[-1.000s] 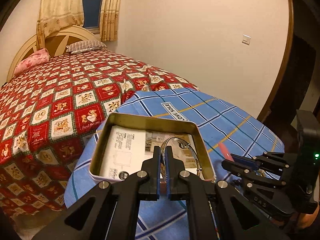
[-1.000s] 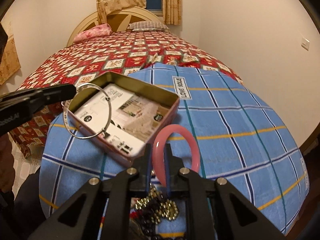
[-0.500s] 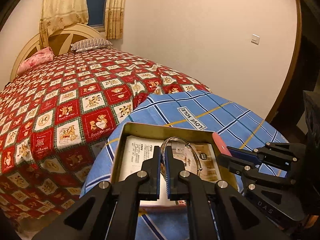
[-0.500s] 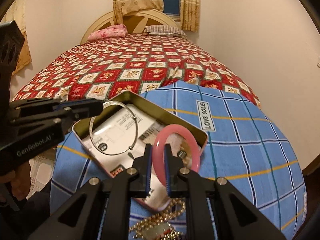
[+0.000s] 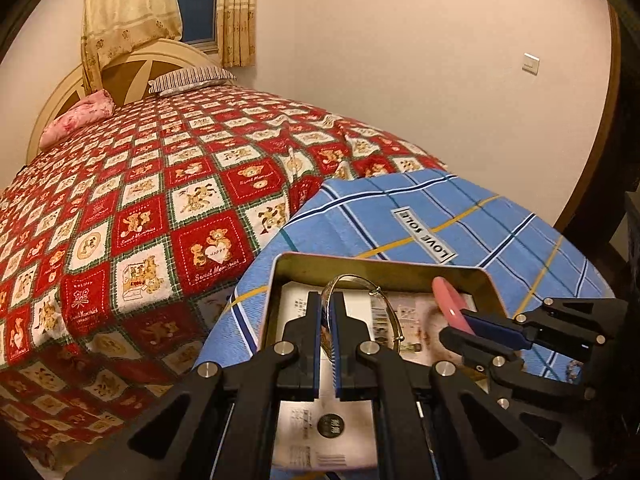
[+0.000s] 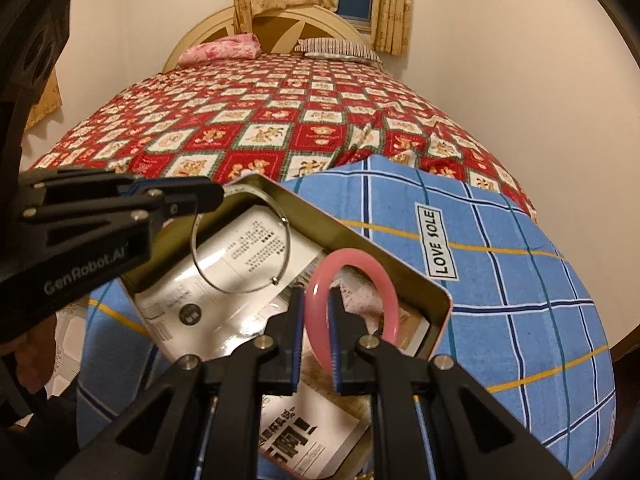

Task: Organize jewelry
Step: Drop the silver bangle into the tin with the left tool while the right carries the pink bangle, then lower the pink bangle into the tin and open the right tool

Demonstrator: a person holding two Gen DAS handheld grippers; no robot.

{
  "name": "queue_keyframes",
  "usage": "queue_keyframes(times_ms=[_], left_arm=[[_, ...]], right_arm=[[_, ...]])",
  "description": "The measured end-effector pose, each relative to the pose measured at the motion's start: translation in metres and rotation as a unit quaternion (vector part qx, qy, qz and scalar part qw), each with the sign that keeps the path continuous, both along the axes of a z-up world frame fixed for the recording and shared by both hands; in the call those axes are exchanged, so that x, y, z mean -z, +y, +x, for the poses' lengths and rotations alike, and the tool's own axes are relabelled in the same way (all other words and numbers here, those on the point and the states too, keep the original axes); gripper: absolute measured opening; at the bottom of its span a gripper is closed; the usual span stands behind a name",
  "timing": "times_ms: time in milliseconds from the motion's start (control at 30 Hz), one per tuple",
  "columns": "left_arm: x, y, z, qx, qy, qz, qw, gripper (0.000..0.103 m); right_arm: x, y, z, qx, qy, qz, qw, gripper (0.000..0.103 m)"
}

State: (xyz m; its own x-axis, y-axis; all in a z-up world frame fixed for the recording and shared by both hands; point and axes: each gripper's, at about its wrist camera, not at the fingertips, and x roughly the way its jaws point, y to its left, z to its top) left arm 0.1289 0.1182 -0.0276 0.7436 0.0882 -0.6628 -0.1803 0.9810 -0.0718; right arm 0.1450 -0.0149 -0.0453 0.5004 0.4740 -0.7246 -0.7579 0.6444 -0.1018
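An open gold tin (image 5: 384, 270) lined with printed paper sits on a blue plaid cloth (image 5: 400, 208); in the right wrist view its rim (image 6: 376, 256) runs diagonally. My left gripper (image 5: 329, 300) is shut on a thin silver bangle (image 5: 390, 312) and holds it over the tin; the bangle (image 6: 280, 280) also shows in the right wrist view beside the left gripper (image 6: 212, 196). My right gripper (image 6: 317, 300) is shut on a pink bangle (image 6: 384, 284), held upright over the tin's near right part. It shows in the left wrist view (image 5: 460, 332) with the pink bangle (image 5: 450, 300).
A bed with a red bear-print quilt (image 5: 160, 200) lies behind the cloth-covered table. Pillows (image 5: 80, 120) and a headboard are at the far end. A cream wall (image 5: 400, 60) stands on the right. A few beads (image 5: 572, 368) lie on the cloth at the right.
Both grippers have moved forward over the tin with their bangles. The tin now lies directly under both, and the bead pile has dropped out of the right wrist view.
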Motion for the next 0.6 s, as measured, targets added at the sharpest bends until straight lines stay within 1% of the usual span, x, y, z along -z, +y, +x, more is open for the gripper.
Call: queue_keyframes(times_ms=[300, 600], left_arm=[[0.008, 0.005, 0.011, 0.001, 0.013, 0.004, 0.9999, 0.003], [0.017, 0.006, 0.013, 0.000, 0.024, 0.004, 0.9997, 0.003]], right_arm=[[0.013, 0.002, 0.008, 0.012, -0.003, -0.022, 1.000, 0.013], [0.016, 0.003, 0.009, 0.014, -0.009, -0.028, 0.999, 0.013]])
